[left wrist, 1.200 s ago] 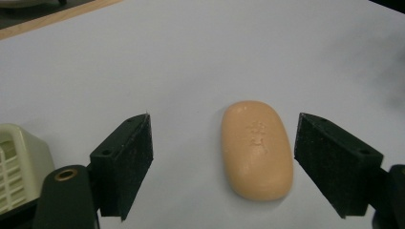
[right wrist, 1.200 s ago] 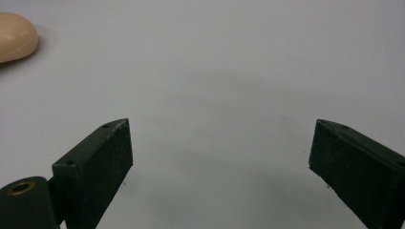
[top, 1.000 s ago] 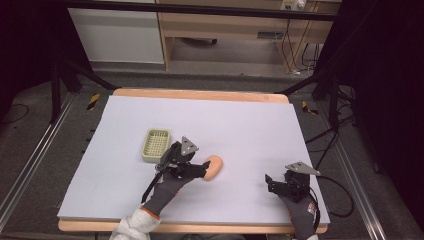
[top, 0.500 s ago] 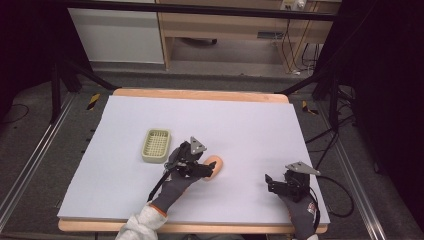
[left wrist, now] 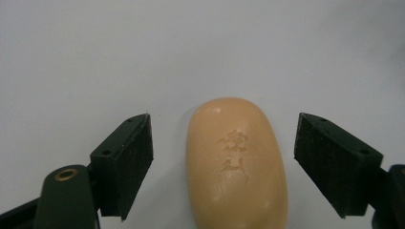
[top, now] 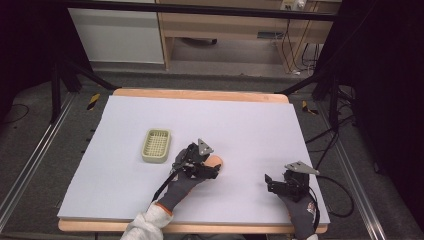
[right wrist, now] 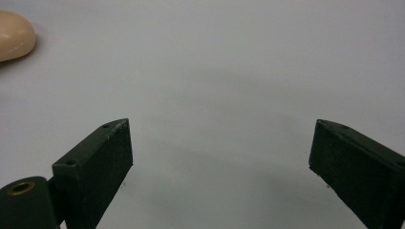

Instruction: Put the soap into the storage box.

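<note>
A peach-coloured oval soap bar (left wrist: 236,164) with a stamped mark lies flat on the white mat. My left gripper (left wrist: 223,164) is open, one jaw on each side of the bar with a gap to both. From above, the left gripper (top: 206,169) covers most of the soap bar (top: 218,161) near the mat's middle. My right gripper (top: 272,182) rests low at the front right, open, with bare mat between its jaws; in its own view the right gripper (right wrist: 219,162) looks over the mat, and the soap bar's end (right wrist: 14,34) shows at the top left.
A pale green slotted soap dish (top: 156,145) stands on the mat left of the soap. The mat lies on a wooden table (top: 200,95). Cables and frame legs run on the floor at the right.
My left gripper has slid forward and right over the soap bar, so the bar now sits between its jaws. The right gripper has stayed in place.
</note>
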Motion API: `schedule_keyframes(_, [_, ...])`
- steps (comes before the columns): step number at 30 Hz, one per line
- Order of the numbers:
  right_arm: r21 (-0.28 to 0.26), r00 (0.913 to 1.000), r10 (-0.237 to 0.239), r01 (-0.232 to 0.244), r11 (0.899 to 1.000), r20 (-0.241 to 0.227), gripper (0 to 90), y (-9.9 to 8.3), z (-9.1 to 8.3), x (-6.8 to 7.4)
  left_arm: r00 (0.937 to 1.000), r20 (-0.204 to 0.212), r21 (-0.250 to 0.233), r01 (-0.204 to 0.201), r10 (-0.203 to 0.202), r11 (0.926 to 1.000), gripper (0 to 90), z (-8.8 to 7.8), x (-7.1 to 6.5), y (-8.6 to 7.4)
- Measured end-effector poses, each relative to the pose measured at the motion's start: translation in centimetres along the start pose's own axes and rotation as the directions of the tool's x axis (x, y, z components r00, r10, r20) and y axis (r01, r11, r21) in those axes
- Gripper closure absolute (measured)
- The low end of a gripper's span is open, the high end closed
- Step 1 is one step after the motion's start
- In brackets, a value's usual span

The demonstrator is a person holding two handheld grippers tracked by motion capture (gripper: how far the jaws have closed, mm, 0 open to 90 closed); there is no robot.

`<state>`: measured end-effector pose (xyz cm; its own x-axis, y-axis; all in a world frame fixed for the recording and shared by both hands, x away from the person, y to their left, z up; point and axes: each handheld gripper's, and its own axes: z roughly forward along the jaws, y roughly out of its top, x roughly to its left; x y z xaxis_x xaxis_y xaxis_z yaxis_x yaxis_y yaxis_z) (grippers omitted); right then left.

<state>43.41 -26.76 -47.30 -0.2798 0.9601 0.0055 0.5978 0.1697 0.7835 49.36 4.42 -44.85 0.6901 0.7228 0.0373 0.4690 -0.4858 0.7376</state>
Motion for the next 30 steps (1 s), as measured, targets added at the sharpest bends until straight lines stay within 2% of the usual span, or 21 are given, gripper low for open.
schedule_keyframes(16, [0.006, 1.0000, -0.003, 0.003, 1.000, 0.001, 7.8, 0.0, 0.1, 0.0, 0.9999, 0.015, 0.072, -0.006, 0.004, 0.9974, 20.3, 1.2, 0.0, -0.3])
schedule_keyframes(21, [0.007, 1.0000, -0.003, 0.003, 1.000, -0.001, 7.8, 0.0, 0.1, 0.0, 0.9995, 0.029, 0.096, -0.011, 0.009, 0.9953, 20.6, 1.7, -0.1, -0.4])
schedule_keyframes(30, [0.012, 1.0000, -0.005, 0.005, 1.000, -0.001, 7.8, 0.0, 0.2, 0.0, 0.9995, 0.030, 0.134, -0.016, 0.012, 0.9908, 22.6, 2.6, -0.2, -0.6])
